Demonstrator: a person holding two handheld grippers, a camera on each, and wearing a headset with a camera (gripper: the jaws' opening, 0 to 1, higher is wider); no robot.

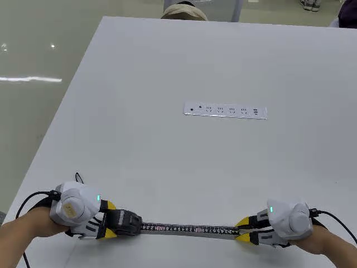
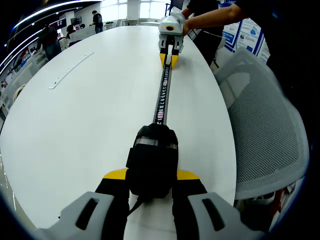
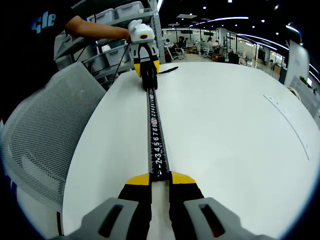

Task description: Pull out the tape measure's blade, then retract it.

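While our left gripper point(image 1: 110, 219) clamps the tape measure case point(image 1: 127, 222) at eight o'clock, our right gripper point(image 1: 243, 229) pinches the blade point(image 1: 189, 229) tip at four; the blade's long axis runs nine-to-three between them.

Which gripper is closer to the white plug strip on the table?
Right. The right gripper, holding the blade, is straight across from the plug strip. The left gripper, holding the black case, is off to the strip's side.
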